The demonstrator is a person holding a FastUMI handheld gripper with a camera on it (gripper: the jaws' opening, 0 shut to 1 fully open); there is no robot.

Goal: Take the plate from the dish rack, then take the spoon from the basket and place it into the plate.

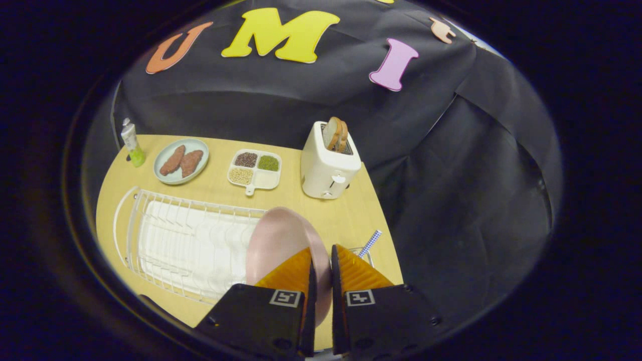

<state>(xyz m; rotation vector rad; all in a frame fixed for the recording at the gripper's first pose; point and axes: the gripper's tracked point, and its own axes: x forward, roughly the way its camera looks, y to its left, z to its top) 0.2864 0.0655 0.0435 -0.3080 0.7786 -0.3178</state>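
Now we hold the pink plate (281,240) on edge, its rim pinched between our gripper's (321,265) orange fingers (288,276), at the dish rack's (165,240) right end. Right of the plate, the spoon's checked handle (370,243) pokes up from the basket.

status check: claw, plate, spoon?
Claw shut on pink plate, upright at dish rack. Spoon in basket beyond fingers, untouched. Toaster farther back, clear.
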